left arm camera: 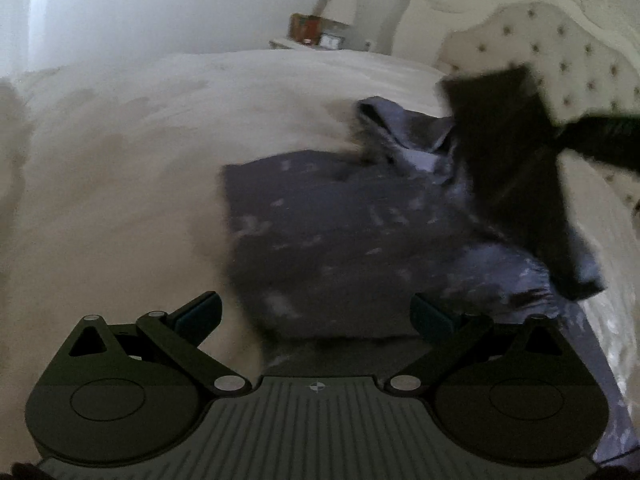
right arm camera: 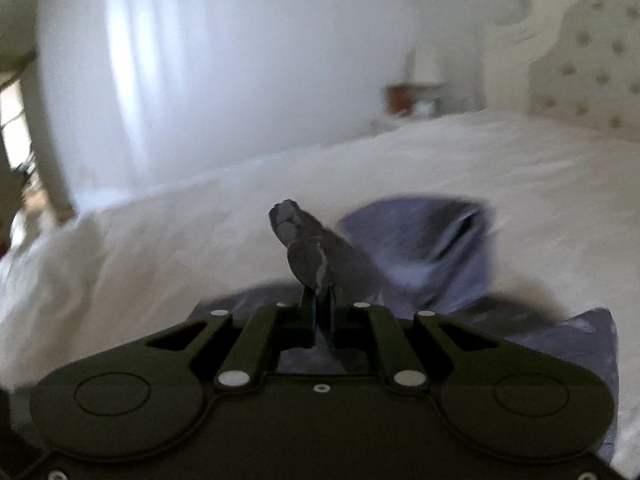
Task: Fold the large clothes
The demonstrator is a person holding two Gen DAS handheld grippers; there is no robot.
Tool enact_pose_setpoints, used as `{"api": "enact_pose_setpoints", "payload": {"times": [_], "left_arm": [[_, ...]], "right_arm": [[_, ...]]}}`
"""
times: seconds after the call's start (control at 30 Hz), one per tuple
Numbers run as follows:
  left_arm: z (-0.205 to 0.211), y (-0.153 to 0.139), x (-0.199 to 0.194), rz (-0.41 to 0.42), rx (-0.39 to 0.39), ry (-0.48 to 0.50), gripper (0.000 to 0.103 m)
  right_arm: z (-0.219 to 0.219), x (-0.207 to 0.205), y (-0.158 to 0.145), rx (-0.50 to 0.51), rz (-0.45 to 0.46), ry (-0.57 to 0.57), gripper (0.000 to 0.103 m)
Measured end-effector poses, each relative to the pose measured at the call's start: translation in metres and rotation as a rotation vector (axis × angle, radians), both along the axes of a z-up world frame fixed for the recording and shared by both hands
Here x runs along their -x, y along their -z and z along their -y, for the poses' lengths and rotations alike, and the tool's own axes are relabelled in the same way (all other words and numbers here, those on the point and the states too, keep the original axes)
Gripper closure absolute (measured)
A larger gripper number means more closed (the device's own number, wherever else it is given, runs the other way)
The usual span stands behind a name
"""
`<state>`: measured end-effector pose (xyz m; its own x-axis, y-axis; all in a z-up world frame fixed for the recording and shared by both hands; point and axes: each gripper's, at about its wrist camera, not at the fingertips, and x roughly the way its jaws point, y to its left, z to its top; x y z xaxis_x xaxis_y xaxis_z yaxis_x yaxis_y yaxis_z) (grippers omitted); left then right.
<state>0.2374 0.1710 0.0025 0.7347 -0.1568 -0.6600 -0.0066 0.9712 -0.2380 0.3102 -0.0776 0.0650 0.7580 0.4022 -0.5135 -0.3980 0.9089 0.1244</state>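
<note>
One dark blue-grey garment (left arm camera: 340, 236) with pale flecks is lying on one bed (left arm camera: 120, 152) covered in white bedding, spread across the near right part of the mattress. Two grippers are showing – one per hand.

In the left wrist view, the left gripper (left arm camera: 316, 312) is hovering over the garment's near edge with its jaws standing wide and nothing between them. Its two fingers carry teal pads (left arm camera: 428, 316). Farther right, the right gripper (left arm camera: 516, 176) is appearing as a blurred black shape above the cloth, with a dark handle or arm running off the right edge. A bunched fold of the garment is rising beside it.

In the right wrist view, the right gripper (right arm camera: 318, 304) is pinching the garment (right arm camera: 424, 248) – its jaws are drawn tight together on a twisted bit of cloth (right arm camera: 304, 244) that is sticking up past the fingertips. The rest of the fabric is trailing down and to the right onto the bed (right arm camera: 200, 236).

Both views are showing one tufted headboard (left arm camera: 560, 52) at the right and one bedside stand (left arm camera: 320, 36) with small items, too blurred to count. Only the right wrist view is taking in a bright white curtain (right arm camera: 200, 60) and a window (right arm camera: 16, 120) at the far left. Only the left wrist view is showing the garment's flat spread.

No writing or labels can be read.
</note>
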Motion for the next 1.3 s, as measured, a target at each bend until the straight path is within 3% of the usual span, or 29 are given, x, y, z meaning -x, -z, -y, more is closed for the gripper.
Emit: {"api": "enact_pose_setpoints", "payload": {"times": [0.17,0.23,0.27,0.3,0.33,0.4,0.6,0.8,1.1,1.2,1.3], "left_arm": [[-0.029,0.007,0.008,-0.022,0.017,-0.048,0.002],[-0.036,0.008,0.009,-0.026,0.031,-0.059,0.002],[-0.038,0.006,0.009,-0.022,0.040,-0.061,0.002],[-0.040,0.004,0.009,-0.016,0.044,-0.064,0.002],[-0.040,0.001,0.008,-0.008,0.044,-0.065,0.002],[-0.038,-0.005,0.006,0.012,0.046,-0.066,0.002],[-0.014,-0.015,-0.011,0.055,0.047,-0.024,0.002],[0.023,-0.004,-0.027,0.058,0.007,0.028,0.002],[0.037,0.040,-0.056,-0.047,-0.091,0.037,0.002],[0.041,0.049,-0.058,-0.057,-0.144,0.059,0.001],[0.047,0.045,-0.057,-0.068,-0.193,0.074,0.001]], "right_arm": [[-0.046,0.009,0.055,0.054,-0.065,-0.096,0.090],[-0.058,0.017,0.069,0.066,-0.093,-0.130,0.079],[-0.060,0.020,0.072,0.067,-0.107,-0.142,0.079],[-0.061,0.022,0.074,0.067,-0.119,-0.151,0.072],[-0.059,0.024,0.076,0.060,-0.130,-0.161,0.054],[-0.055,0.026,0.082,0.041,-0.135,-0.168,0.036],[0.006,0.029,0.083,0.003,-0.122,-0.099,0.035],[0.082,0.015,0.086,-0.029,-0.147,0.091,0.035],[0.176,-0.006,0.141,-0.016,-0.263,0.376,0.037],[0.194,-0.002,0.152,-0.070,-0.262,0.396,0.038],[0.190,-0.002,0.149,-0.030,-0.260,0.388,0.037]]}}
